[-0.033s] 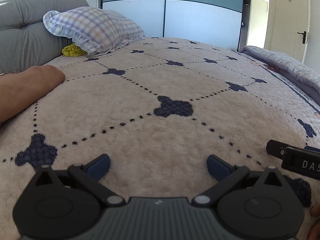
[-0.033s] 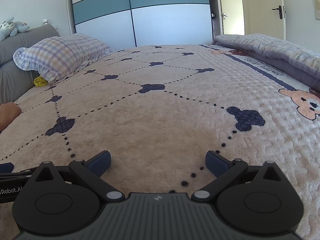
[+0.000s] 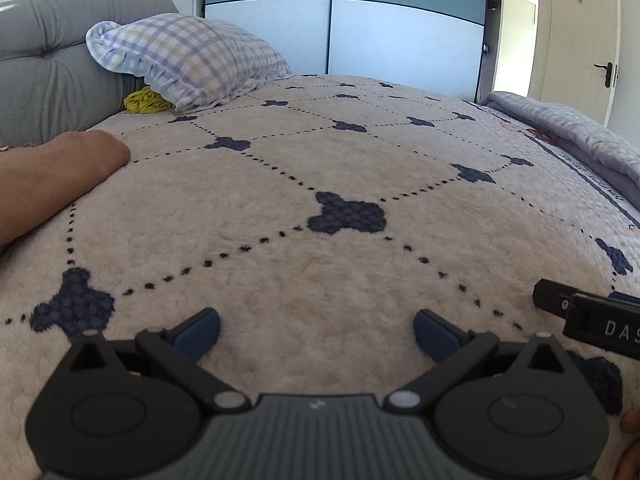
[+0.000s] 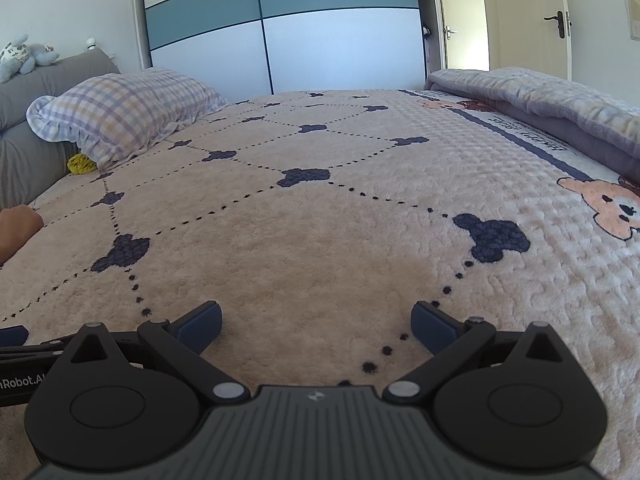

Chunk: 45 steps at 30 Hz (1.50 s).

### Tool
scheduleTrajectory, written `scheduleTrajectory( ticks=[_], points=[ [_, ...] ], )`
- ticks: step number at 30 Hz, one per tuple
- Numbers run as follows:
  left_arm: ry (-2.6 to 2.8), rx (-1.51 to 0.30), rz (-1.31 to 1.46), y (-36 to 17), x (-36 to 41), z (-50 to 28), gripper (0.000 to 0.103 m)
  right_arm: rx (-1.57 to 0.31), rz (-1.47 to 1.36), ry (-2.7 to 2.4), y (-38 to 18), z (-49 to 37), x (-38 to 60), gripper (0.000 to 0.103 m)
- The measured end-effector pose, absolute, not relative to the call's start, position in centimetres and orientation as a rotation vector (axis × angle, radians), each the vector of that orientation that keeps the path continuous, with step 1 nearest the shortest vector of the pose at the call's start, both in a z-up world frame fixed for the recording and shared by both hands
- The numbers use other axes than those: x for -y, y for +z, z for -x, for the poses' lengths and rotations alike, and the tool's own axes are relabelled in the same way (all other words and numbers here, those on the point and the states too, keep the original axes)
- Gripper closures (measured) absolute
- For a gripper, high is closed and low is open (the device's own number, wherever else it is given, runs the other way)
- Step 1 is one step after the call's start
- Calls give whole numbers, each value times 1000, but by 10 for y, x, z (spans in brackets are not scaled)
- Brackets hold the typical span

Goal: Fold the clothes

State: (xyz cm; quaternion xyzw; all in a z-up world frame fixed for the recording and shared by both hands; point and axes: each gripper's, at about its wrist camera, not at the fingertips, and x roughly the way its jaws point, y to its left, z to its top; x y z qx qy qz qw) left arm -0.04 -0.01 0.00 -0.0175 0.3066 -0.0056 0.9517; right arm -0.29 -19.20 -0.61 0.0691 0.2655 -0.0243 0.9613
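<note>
My left gripper [image 3: 317, 330] is open and empty, low over a beige fleece bedspread [image 3: 340, 168] with dark blue clover marks. My right gripper [image 4: 316, 326] is open and empty, low over the same bedspread [image 4: 320, 240]. The right gripper's side [image 3: 592, 316] shows at the right edge of the left wrist view. The left gripper's finger [image 4: 12, 334] shows at the left edge of the right wrist view. A crumpled yellow cloth [image 3: 146, 101] lies under the pillow's edge by the headboard; it also shows in the right wrist view [image 4: 81, 164]. No other garment is in view.
A checked pillow [image 3: 188, 56] leans on the grey headboard [image 3: 48, 72]. A person's bare limb [image 3: 52, 176] rests on the bed at the left. A folded grey blanket [image 4: 552, 108] lies along the right side. A wardrobe [image 4: 288, 32] and doors stand behind.
</note>
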Motion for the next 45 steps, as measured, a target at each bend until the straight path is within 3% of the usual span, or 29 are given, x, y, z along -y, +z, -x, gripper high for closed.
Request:
scheduleTrajectory(
  ticks=[33,40,45],
  points=[
    [-15,-630,44,1,-1,3,0,-546,-157,-43,-7,1,194,0],
    [-16,-630,45,0,-1,2,0,-529,-309,15,-3,7,218,0],
    [-16,-631,43,0,-1,3,0,-416,-651,-110,-6,40,285,0]
  ],
)
